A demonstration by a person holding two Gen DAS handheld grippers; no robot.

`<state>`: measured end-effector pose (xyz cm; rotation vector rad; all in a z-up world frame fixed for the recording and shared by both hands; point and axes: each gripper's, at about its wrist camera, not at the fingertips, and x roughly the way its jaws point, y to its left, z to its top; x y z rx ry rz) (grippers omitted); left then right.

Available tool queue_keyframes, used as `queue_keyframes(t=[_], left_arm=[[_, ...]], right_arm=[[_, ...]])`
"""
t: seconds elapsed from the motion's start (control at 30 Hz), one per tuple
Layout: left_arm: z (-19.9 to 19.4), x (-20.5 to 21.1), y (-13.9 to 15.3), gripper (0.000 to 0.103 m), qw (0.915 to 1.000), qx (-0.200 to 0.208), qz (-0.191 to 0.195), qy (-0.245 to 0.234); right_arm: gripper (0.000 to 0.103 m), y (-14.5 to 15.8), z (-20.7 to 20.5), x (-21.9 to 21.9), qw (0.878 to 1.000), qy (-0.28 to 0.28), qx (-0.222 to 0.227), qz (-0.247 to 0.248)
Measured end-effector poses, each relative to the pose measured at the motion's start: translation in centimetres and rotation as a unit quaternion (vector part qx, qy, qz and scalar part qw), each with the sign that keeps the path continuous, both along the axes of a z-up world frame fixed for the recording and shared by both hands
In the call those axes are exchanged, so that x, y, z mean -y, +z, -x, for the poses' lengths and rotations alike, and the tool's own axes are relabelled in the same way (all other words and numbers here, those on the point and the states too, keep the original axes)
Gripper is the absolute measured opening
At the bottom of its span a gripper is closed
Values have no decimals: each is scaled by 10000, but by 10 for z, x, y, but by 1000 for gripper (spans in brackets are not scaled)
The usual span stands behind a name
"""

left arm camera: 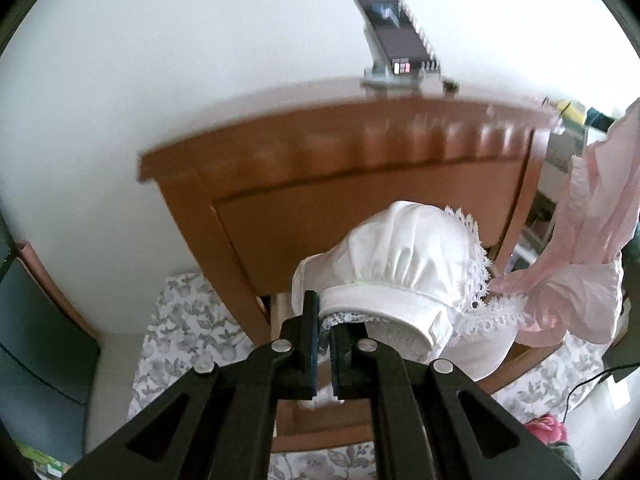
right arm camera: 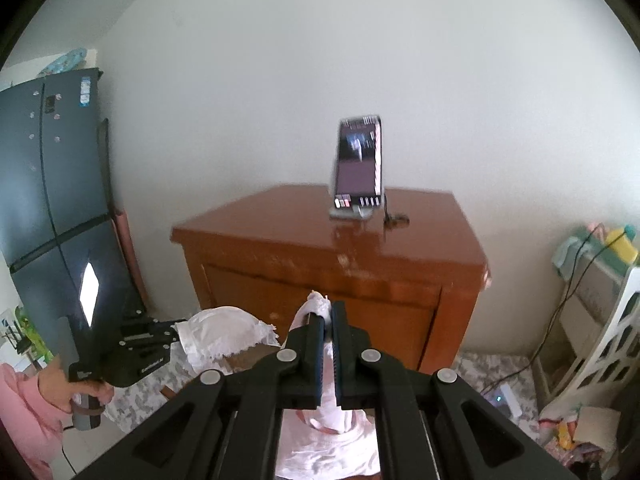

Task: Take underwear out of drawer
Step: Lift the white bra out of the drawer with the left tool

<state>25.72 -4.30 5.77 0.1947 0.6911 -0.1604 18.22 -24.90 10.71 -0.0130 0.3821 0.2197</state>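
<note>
While both garments hang clear of the wooden cabinet (right arm camera: pixel 328 256), each gripper is clamped on fabric. Left gripper (left arm camera: pixel 325 344): jaws closed on the waistband of the white underwear (left arm camera: pixel 404 264), a gathered cotton piece with a folded band and scalloped lace trim along its leg edge; it is held up in front of the cabinet face. Right gripper (right arm camera: pixel 327 344): jaws pinched on the pink underwear (right arm camera: pixel 320 432), pale, soft and crumpled, a small tuft poking above the fingertips and the rest draping below. In the left wrist view the pink piece sits just right of the white one, lace edge touching or overlapping it.

A hand (right arm camera: pixel 70 388) with a pink sleeve grips the left gripper's handle. A phone (right arm camera: pixel 358 164) stands propped on the cabinet top, blurred. Dark refrigerator (right arm camera: pixel 48 184) at left; white rack (right arm camera: pixel 600 340) with cables at right; floral cloth (left arm camera: pixel 188 332) below. The drawer itself cannot be made out.
</note>
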Motion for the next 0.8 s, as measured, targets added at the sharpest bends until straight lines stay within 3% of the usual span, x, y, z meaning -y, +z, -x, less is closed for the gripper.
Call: queue_keyframes(t=[0.4, 0.63, 0.8], left_arm=[[105, -24, 93, 4, 9959, 864, 276, 65], [160, -28, 121, 4, 9934, 1130, 219, -24], [196, -21, 120, 5, 9925, 1195, 108, -243]], right_arm=[[4, 86, 97, -25, 9974, -112, 705, 123], [4, 109, 145, -32, 9975, -100, 678, 152], [4, 107, 178, -41, 9975, 29, 655, 268]])
